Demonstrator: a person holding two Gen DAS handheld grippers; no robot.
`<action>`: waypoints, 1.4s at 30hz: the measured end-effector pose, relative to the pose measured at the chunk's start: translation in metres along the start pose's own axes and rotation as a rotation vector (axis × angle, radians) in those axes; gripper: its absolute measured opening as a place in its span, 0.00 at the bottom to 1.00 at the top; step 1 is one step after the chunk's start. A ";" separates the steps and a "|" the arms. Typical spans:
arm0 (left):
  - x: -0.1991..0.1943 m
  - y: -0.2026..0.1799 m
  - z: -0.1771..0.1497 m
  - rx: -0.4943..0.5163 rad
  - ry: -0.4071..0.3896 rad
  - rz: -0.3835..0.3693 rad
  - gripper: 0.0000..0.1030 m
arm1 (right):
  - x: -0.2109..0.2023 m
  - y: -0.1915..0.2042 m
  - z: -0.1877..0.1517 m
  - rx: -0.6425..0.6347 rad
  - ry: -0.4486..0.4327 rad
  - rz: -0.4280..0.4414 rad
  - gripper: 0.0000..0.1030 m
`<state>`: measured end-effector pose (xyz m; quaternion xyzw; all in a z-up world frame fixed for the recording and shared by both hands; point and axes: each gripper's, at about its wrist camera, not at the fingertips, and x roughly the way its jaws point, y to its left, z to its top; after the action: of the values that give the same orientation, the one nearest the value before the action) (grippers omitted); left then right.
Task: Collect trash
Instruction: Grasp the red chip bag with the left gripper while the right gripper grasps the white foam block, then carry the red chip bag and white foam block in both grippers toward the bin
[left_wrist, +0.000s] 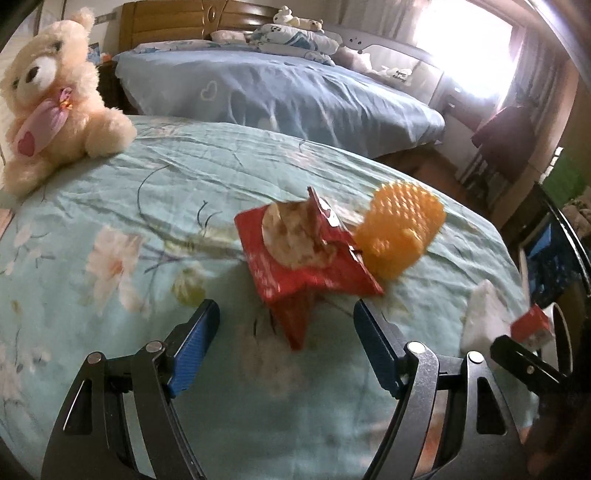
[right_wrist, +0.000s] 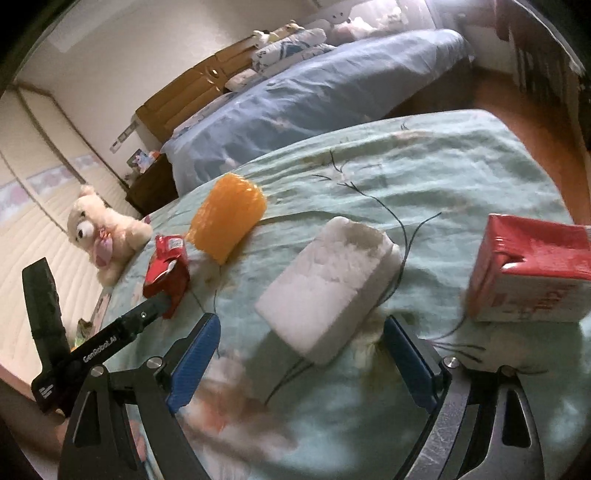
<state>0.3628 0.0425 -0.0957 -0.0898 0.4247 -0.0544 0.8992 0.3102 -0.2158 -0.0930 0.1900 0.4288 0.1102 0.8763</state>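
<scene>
A crumpled red snack wrapper (left_wrist: 295, 262) lies on the teal floral bedspread (left_wrist: 110, 206), just ahead of my left gripper (left_wrist: 286, 314), which is open and empty. An orange foam net (left_wrist: 400, 230) lies right behind the wrapper. In the right wrist view my right gripper (right_wrist: 301, 328) is open, with a white foam block (right_wrist: 328, 284) just ahead between the fingers. A red carton (right_wrist: 532, 273) stands to its right. The wrapper (right_wrist: 166, 273), the foam net (right_wrist: 229, 216) and the left gripper's finger (right_wrist: 122, 328) show at left.
A cream teddy bear (left_wrist: 51, 103) sits at the bed's far left; it also shows in the right wrist view (right_wrist: 103, 236). A second bed with a blue cover (left_wrist: 280, 92) stands beyond a narrow gap. The white block (left_wrist: 484, 314) and red carton (left_wrist: 532, 326) lie at right.
</scene>
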 end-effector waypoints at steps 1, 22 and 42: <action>0.002 0.000 0.001 -0.003 -0.001 0.003 0.74 | 0.000 0.000 0.000 -0.001 -0.006 -0.002 0.89; -0.038 -0.041 -0.043 0.110 -0.016 -0.092 0.04 | -0.022 -0.004 -0.013 -0.033 -0.085 0.013 0.55; -0.077 -0.115 -0.093 0.232 0.006 -0.230 0.04 | -0.119 -0.033 -0.069 -0.098 -0.134 -0.023 0.55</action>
<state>0.2397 -0.0675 -0.0711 -0.0333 0.4051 -0.2058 0.8902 0.1842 -0.2717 -0.0612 0.1490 0.3655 0.1080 0.9124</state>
